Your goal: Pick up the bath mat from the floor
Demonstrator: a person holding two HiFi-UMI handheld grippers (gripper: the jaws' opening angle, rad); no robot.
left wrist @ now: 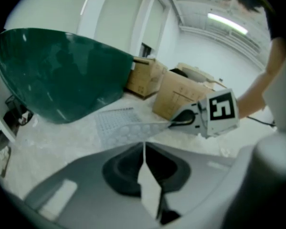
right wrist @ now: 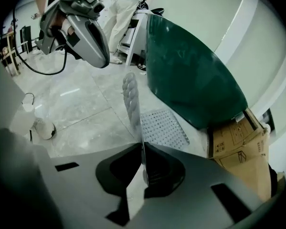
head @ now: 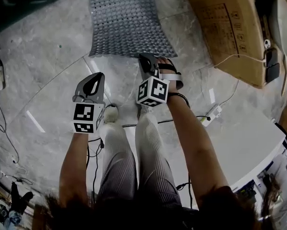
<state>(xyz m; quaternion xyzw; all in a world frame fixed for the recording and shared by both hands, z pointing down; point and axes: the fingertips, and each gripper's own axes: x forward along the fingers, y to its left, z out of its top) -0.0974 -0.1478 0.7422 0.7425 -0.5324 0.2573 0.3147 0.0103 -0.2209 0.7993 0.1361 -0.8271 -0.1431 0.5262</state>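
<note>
right gripper [right wrist: 143,148] clamped shut on near edge of grey perforated rubber bath mat [head: 126,20], rest trailing ahead on floor [head: 52,80] | left gripper [left wrist: 143,147] closed beside that edge, hold unconfirmed | looks light, floppy, so pinch both near corners

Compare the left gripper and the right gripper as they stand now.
In the head view the right gripper reaches further forward, close to the flat part of the bath mat; the left gripper sits back, nearer the person's legs. The right gripper's marker cube is turned cornerwise; the left gripper's marker cube sits square. Both are shut on the bath mat's near edge, which stretches between them.
</note>
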